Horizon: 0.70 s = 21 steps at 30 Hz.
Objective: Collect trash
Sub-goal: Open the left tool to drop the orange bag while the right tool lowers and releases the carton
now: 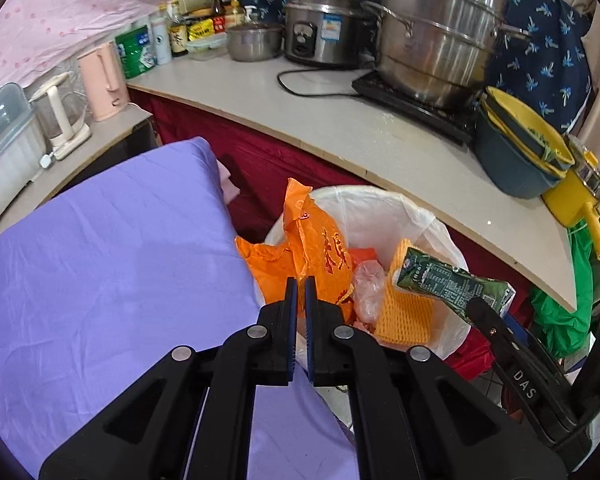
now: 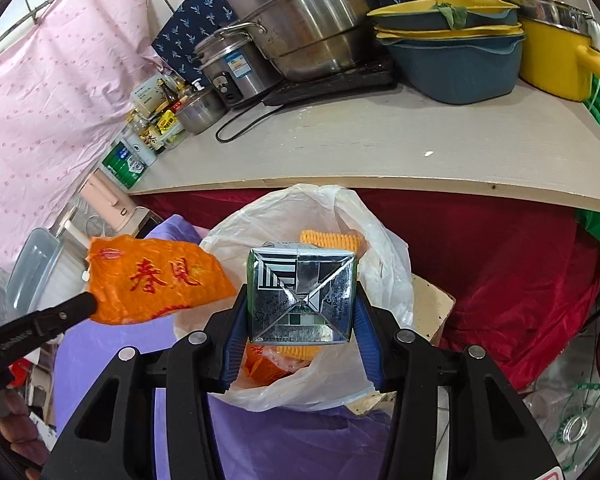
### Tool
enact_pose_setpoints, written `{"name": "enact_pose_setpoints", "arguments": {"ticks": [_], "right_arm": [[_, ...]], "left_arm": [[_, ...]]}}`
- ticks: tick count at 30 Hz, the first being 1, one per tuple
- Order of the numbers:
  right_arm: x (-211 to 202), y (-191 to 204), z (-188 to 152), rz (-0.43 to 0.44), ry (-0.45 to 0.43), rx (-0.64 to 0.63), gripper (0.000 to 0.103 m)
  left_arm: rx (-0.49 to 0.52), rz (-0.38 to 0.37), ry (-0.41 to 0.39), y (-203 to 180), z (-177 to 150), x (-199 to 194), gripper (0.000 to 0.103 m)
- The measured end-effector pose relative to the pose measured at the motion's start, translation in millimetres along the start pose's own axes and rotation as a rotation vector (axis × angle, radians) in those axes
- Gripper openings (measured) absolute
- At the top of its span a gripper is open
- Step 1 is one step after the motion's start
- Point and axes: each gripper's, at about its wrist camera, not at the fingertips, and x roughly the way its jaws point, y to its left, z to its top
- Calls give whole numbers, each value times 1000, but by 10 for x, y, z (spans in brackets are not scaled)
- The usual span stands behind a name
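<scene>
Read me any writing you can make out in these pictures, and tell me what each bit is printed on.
"春見", in red, on the orange plastic bag pinched by the left gripper.
"DAS" on the right gripper.
"Tetra Pak", partly legible, on the folded end of the green drink carton held by the right gripper.
Fine print on the carton's side, the rice cooker sticker and the bottle labels: too small to read.

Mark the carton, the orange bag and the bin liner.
carton [image 2: 302,300], right wrist view, folded bottom face.
orange bag [image 2: 156,280], right wrist view, printed side.
bin liner [image 1: 384,216], left wrist view, inner back wall.
</scene>
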Motion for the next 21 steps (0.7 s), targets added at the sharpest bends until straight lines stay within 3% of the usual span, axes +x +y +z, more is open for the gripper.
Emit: {"name": "enact_pose_setpoints", "arguments": {"ticks": [6,7,10,11,21], "right_arm": [[283,85,-9,11,52,-18,47],[333,108,-11,5,61,-22,48],[379,173,-18,14,59,-25,48],[380,185,-19,22,58,-21,49],[658,408,-129,54,152,-74,49]], "left_arm": [[17,-19,58,-40,-60,384,9],[21,-1,67,-26,-86,452,16],[8,27,62,59,-147,498,55],[-2,36,48,91,-162,486,59],[-42,80,47,340,-259,456,66]]}}
